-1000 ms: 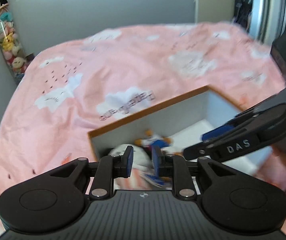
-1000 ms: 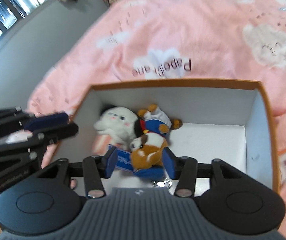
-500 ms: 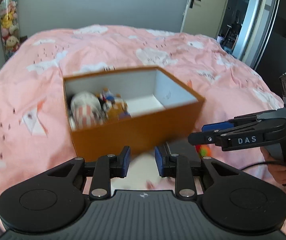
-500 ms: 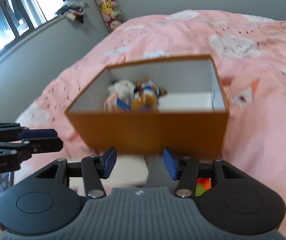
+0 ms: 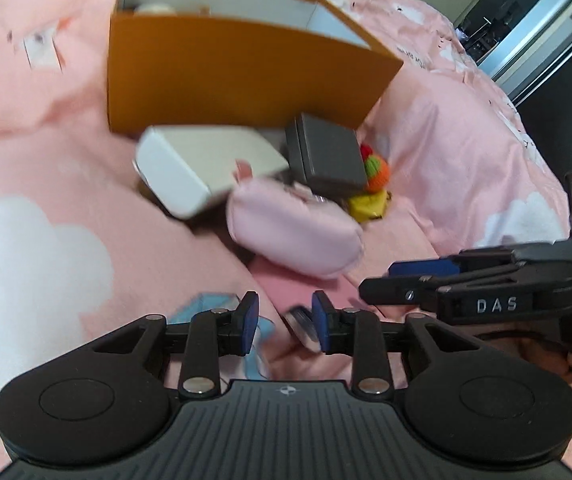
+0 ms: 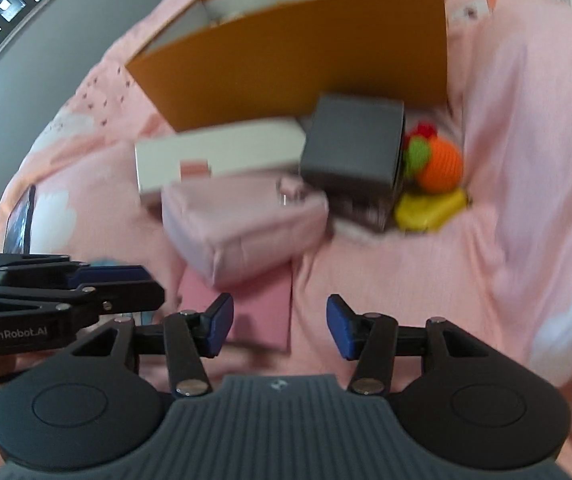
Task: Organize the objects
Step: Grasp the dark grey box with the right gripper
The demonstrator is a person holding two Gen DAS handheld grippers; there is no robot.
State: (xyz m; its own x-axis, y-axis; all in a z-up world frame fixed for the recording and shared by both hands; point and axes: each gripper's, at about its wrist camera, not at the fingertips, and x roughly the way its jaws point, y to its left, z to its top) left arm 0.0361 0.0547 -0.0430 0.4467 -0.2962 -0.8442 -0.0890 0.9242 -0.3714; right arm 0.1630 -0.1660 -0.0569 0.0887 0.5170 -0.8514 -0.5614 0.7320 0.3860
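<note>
An orange box [image 5: 222, 76] [image 6: 306, 64] stands on the pink bed. In front of it lie a white box [image 5: 198, 160] [image 6: 214, 156], a grey box [image 5: 326, 152] [image 6: 354, 148], a pink pouch [image 5: 290, 228] [image 6: 242, 224], a flat pink card [image 6: 262, 316], knitted orange and green toys [image 5: 376, 168] [image 6: 438, 164] and a yellow toy [image 5: 366, 204] [image 6: 430, 208]. My left gripper [image 5: 285, 322] is open and empty, low over the bed before the pouch. My right gripper [image 6: 280, 322] is open and empty over the pink card.
A pink cloud-print bedspread [image 5: 46, 240] covers everything. A small round silvery item [image 5: 302, 326] and a light blue item [image 5: 210, 304] lie by my left fingers. A dark flat device [image 6: 20, 220] lies at the bed's left. A grey wall and window are far left.
Both grippers have pulled back from the orange box and dropped toward the pile in front of it. The right gripper no longer holds the plush toy, which stayed in the box.
</note>
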